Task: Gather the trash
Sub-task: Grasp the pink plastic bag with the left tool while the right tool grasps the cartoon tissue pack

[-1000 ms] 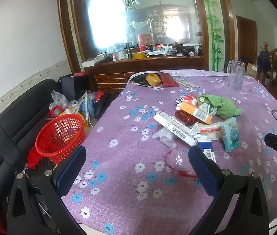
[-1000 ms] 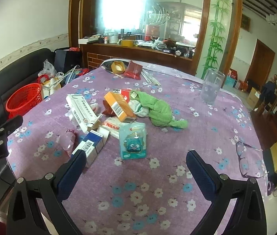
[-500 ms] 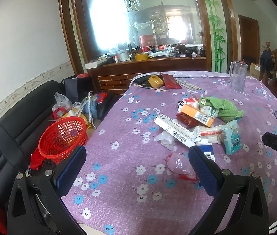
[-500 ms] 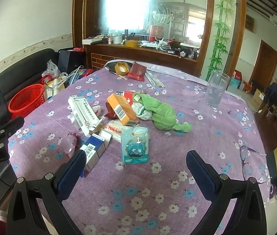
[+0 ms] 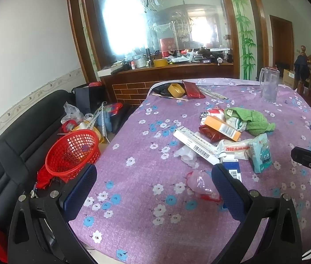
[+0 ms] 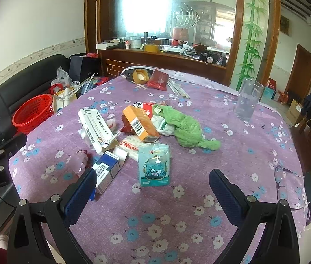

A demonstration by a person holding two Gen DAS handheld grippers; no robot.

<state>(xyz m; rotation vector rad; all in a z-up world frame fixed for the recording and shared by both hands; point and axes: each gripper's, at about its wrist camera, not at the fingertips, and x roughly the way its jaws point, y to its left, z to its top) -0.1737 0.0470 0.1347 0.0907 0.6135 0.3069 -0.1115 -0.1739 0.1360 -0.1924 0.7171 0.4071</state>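
Note:
A pile of trash lies mid-table: an orange box (image 6: pixel 141 124), a long white box (image 6: pixel 95 129), a blue-white box (image 6: pixel 107 169), a teal cartoon packet (image 6: pixel 154 165), a crumpled clear bag (image 5: pixel 200 183) and a green cloth (image 6: pixel 187 128). A red mesh basket (image 5: pixel 73 151) stands on the black sofa left of the table. My left gripper (image 5: pixel 154 189) is open and empty over the table's near left edge, its right finger beside the clear bag. My right gripper (image 6: pixel 152 192) is open and empty, just short of the teal packet.
The table has a purple flowered cloth (image 6: pixel 232 158). A clear glass jug (image 6: pixel 248 99) stands at the far right, a tape roll (image 6: pixel 141 76) and red pouch (image 6: pixel 158 79) at the far edge, glasses (image 6: pixel 282 173) near the right edge. Bags clutter the sofa (image 5: pixel 78 118).
Both grippers have shifted slightly; the trash pile sits a little nearer in the right wrist view. Both stay open and nothing on the table has moved.

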